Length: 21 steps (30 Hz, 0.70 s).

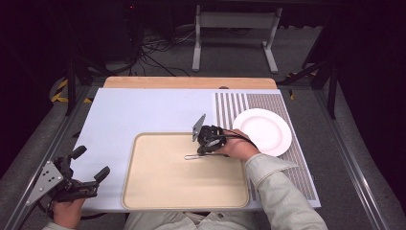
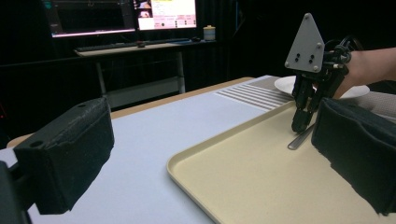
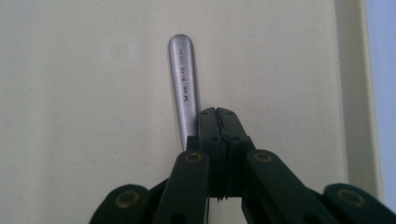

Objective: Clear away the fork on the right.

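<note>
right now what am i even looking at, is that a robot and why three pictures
No robot: a person holds a two-jaw gripper in each hand. The high view looks down from above the table; the other two come from cameras riding on each gripper. A beige tray and a white plate sit on the table. The right gripper has its jaws shut, tips down on the tray at a metal utensil handle; whether it actually pinches the handle is unclear. The left gripper waits open, holding nothing, at the table's left edge.
</note>
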Available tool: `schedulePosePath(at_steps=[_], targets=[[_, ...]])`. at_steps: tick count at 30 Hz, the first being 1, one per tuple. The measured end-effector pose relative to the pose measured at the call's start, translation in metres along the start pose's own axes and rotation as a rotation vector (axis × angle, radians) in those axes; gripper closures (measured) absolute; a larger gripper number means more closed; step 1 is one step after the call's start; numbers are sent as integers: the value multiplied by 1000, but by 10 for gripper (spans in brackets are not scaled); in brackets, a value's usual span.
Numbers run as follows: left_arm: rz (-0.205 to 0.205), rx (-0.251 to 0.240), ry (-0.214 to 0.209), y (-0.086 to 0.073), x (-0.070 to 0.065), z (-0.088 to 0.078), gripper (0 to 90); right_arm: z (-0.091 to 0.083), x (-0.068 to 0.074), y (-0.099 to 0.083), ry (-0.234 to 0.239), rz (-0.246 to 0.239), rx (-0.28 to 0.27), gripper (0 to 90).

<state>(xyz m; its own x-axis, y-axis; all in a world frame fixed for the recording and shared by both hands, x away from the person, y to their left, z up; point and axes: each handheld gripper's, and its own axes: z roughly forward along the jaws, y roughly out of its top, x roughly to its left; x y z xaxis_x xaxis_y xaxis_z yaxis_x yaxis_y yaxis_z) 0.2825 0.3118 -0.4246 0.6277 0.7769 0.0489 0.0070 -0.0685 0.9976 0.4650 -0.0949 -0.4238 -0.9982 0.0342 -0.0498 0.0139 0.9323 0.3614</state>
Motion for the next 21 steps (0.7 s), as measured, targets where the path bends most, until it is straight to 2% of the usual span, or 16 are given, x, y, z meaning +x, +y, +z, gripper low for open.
schedulePosePath(at_steps=[2,5,6,7,8,9,11,12,21], targets=[[0,-1,0,0,0,0,0,0,1,0,6,10,8,900],[1,-1,1,0,0,0,0,0,1,0,18,-7,7,900],[1,-1,1,0,0,0,0,0,3,0,23,4,17,900],[0,-1,0,0,0,0,0,0,3,0,31,-10,16,900],[0,-1,1,0,0,0,0,-1,5,0,36,1,25,900],[0,0,1,0,0,0,0,0,6,0,40,-17,20,900],[1,-1,3,0,0,0,0,-2,10,0,47,-16,36,900],[0,-2,3,0,0,0,0,-1,10,0,53,-34,32,900],[0,-1,5,0,0,0,0,-6,25,-8,106,-50,57,900]])
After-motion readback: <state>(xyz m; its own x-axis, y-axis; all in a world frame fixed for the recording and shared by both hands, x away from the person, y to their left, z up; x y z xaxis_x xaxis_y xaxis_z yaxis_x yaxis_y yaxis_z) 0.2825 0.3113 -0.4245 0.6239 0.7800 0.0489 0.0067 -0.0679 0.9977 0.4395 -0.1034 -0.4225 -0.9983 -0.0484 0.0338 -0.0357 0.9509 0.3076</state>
